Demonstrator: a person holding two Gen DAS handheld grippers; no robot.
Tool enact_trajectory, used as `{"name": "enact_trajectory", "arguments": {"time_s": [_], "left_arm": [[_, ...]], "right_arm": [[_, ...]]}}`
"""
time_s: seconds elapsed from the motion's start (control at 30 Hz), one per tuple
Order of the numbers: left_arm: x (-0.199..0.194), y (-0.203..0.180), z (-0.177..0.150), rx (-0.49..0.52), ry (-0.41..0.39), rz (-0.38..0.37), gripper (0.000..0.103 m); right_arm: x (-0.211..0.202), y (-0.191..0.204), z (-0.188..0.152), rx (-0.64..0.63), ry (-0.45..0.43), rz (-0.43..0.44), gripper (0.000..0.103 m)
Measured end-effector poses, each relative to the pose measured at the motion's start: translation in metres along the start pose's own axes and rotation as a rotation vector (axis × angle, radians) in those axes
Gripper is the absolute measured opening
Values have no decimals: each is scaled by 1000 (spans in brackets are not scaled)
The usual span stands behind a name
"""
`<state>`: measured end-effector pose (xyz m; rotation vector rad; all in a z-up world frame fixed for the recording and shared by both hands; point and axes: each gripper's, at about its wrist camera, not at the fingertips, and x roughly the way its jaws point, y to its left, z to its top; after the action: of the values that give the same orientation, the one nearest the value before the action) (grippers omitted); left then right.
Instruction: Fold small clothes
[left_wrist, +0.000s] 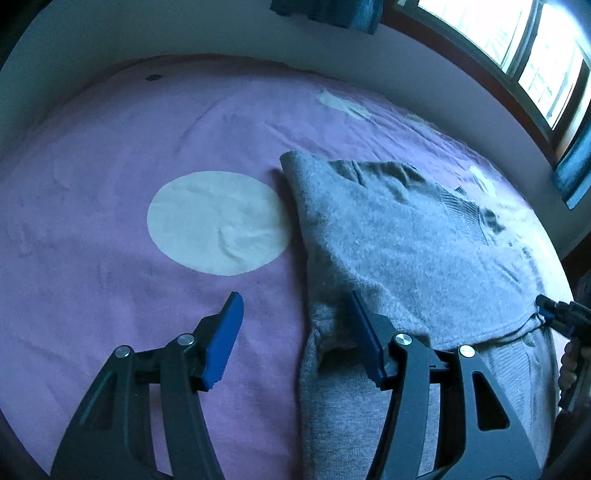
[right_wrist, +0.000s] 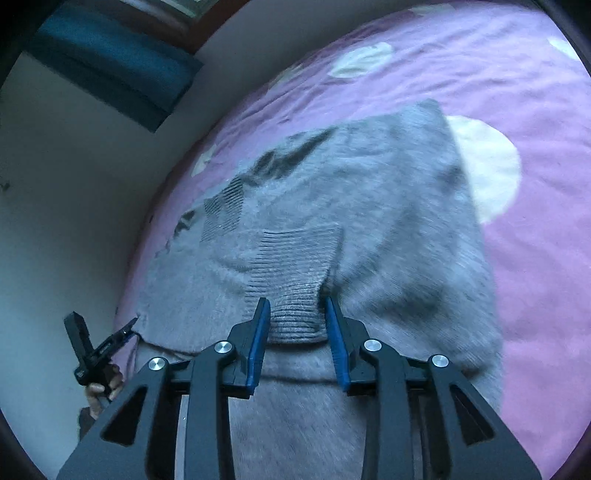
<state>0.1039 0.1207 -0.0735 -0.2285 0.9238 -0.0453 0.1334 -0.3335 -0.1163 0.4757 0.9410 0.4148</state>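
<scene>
A grey knit sweater (left_wrist: 406, 236) lies partly folded on a purple bedspread (left_wrist: 110, 155) with white dots. My left gripper (left_wrist: 295, 301) is open and empty; its right finger (left_wrist: 365, 332) rests at the sweater's left edge, its left finger over bare bedspread. In the right wrist view the sweater (right_wrist: 369, 192) fills the middle. My right gripper (right_wrist: 295, 306) is open, with the ribbed cuff (right_wrist: 295, 280) of a folded-in sleeve lying between its jaws, not pinched. The other gripper shows at each view's edge: the right one (left_wrist: 550, 314) and the left one (right_wrist: 110, 339).
A large white dot (left_wrist: 218, 221) on the bedspread lies left of the sweater. A pale wall (right_wrist: 74, 184) runs along the bed's far side, with a window (left_wrist: 517, 48) and blue curtains (right_wrist: 110, 62) above. The bedspread (right_wrist: 535, 92) stretches beyond the sweater.
</scene>
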Motion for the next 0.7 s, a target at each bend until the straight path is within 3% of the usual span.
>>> {"name": "enact_trajectory", "arguments": {"time_s": [0.07, 0.17, 0.4, 0.57, 0.7], "left_arm": [[-1, 0, 0, -4, -3, -5, 60], [-5, 1, 0, -27, -9, -27, 61], [-7, -2, 2, -38, -17, -49, 65], [2, 1, 5, -38, -4, -6, 67], [7, 3, 4, -30, 13, -17, 67]], "right_arm": [[2, 9, 1, -55, 4, -43, 12], [-1, 7, 2, -55, -14, -60, 9], [-3, 1, -1, -51, -7, -32, 9], [-16, 0, -3, -49, -24, -14, 13], [-19, -3, -3, -32, -17, 25, 13]]}}
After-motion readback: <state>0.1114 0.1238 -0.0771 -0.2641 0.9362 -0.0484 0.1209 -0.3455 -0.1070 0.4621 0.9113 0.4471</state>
